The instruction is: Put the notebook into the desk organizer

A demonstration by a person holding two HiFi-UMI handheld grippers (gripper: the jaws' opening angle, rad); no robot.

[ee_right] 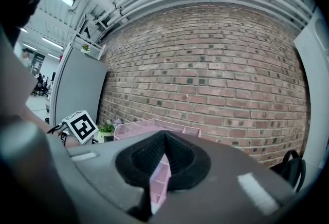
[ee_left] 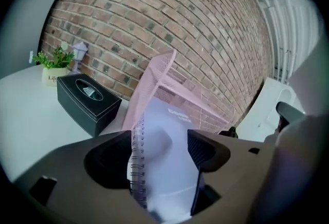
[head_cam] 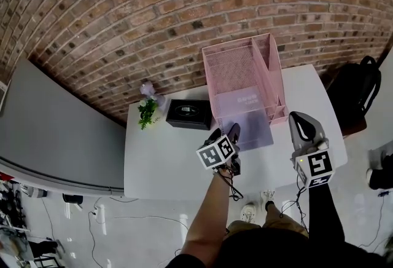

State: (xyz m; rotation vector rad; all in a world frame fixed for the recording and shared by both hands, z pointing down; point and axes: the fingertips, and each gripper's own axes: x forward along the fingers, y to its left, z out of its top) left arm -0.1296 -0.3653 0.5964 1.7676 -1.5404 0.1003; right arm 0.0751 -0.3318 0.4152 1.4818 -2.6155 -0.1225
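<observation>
Lavender notebook point(ee_left: 169, 176) lies ungripped between the left gripper's point(ee_left: 159, 153) wide-open jaws.

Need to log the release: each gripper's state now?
Left gripper: open, pale lilac spiral-bound notebook between its jaws.
Right gripper: closed, empty.

Head view: high above, looks steeply down on white table point(head_cam: 159, 156), brick wall point(head_cam: 153, 15) beyond. Left gripper view: low, close, faces pink organizer point(ee_left: 157, 76) and wall. Right gripper view: level, farther back, faces wall. All three share organizer and wall.
</observation>
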